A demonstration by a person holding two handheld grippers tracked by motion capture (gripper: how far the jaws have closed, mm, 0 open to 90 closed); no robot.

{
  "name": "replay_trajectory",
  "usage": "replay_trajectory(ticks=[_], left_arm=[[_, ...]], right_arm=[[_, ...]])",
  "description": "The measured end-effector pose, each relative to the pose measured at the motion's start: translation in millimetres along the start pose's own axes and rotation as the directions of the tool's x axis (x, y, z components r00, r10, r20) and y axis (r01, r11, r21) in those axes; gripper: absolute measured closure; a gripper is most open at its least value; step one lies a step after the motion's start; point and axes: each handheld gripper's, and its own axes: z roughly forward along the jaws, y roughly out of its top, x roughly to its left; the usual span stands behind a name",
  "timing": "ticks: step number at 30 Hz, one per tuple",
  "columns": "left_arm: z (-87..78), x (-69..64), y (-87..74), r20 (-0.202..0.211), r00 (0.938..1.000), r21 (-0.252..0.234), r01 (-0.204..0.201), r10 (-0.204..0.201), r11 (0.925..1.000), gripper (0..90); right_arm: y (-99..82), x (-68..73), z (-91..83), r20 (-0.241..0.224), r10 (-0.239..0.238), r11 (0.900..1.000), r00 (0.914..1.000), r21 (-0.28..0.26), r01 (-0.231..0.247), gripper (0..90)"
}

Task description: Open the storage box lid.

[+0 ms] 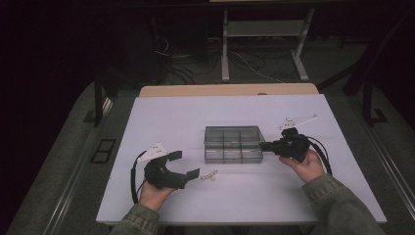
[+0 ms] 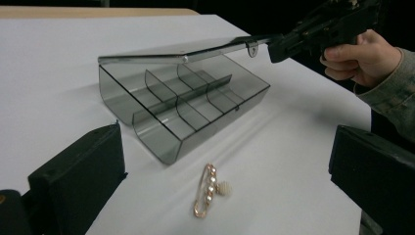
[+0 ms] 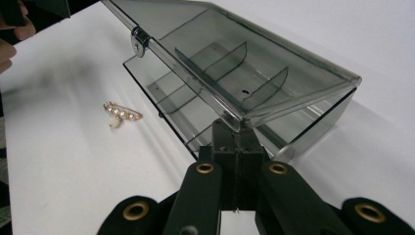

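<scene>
right tongs (image 3: 238, 129) pinch lid (image 3: 254, 58) above empty divided box (image 2: 186, 105), brooch (image 2: 209, 188) outside.

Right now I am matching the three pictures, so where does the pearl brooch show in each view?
High view: pearl brooch lies on the table below the box.
Left gripper view: brooch at bottom centre, near side of the box.
Right gripper view: brooch at left.
Shared landmark: the smoky divided box.

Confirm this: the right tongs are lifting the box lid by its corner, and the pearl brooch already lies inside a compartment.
One thing is wrong. The brooch is not in a compartment; it lies on the table in front of the box, as the left gripper view shows. The right tongs do hold the lid by its corner.
</scene>
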Motion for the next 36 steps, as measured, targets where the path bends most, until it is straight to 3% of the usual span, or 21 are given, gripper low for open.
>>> replay_trajectory(ticks=[9, 14, 36], left_arm=[[6.3, 5.9, 14.6, 0.003, 0.9996, 0.005, -0.028, 0.028, 0.9996, 0.0], [9.8, 11.7, 21.8, -0.017, 0.9996, 0.008, -0.023, 0.023, 0.9997, 0.0], [28.6, 29.2, 44.5, -0.011, 0.9997, -0.011, -0.022, 0.022, 0.9997, 1.5]], right_arm=[[11.7, -2.3, -1.3, -0.005, 0.003, 1.0, 1.0, -0.002, -0.003, 89.5], [16.3, -4.1, -1.4, -0.007, 0.0, 1.0, 1.0, -0.003, 0.0, 89.4], [31.2, -14.3, -0.9, -0.004, 0.001, 0.9999, 1.0, -0.015, -0.001, 89.4]])
